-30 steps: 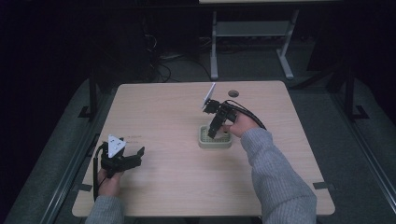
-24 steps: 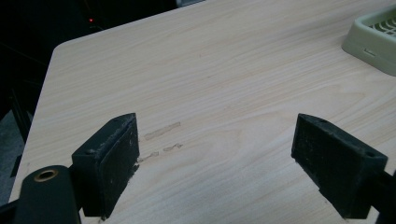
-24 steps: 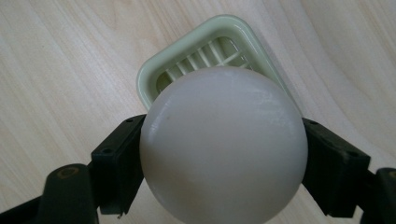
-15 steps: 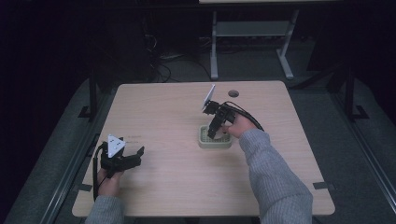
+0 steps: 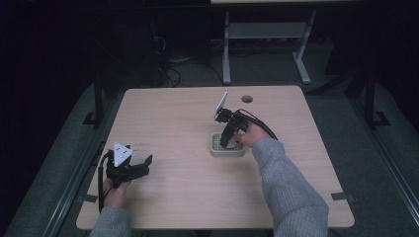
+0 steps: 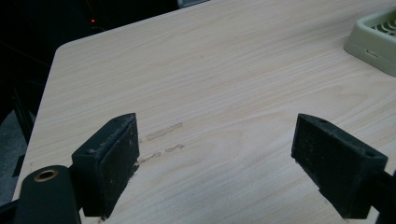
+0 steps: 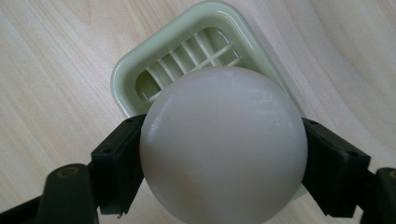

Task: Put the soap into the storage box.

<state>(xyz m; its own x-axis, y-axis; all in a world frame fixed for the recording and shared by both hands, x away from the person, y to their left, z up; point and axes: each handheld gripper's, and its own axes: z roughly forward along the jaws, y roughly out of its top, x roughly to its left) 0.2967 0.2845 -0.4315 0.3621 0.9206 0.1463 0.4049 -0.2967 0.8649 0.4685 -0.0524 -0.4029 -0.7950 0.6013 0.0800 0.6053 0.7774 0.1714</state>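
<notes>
A pale green slatted dish (image 5: pixel 216 148) (image 7: pixel 187 51) sits near the middle of the wooden table (image 5: pixel 178 118). My right gripper (image 5: pixel 226 143) (image 7: pixel 223 154) points down into it, shut on a smooth white ball (image 7: pixel 223 144) that hangs just over the dish's grid. Whether the ball touches the grid I cannot tell. At the front left, my left gripper (image 5: pixel 143 164) (image 6: pixel 219 158) rests low over bare wood, open with nothing between its jaws. A corner of the dish (image 6: pixel 376 39) appears at the far right of the left gripper view.
A round cable hole (image 5: pixel 247 98) lies near the table's far edge. Faint tape marks (image 6: pixel 163 133) streak the wood ahead of the left gripper. Beyond the table stands a grey metal frame (image 5: pixel 262 34) on a dark floor.
The right gripper has tipped a little more upright over the dish with the ball. The left gripper has stayed put.
</notes>
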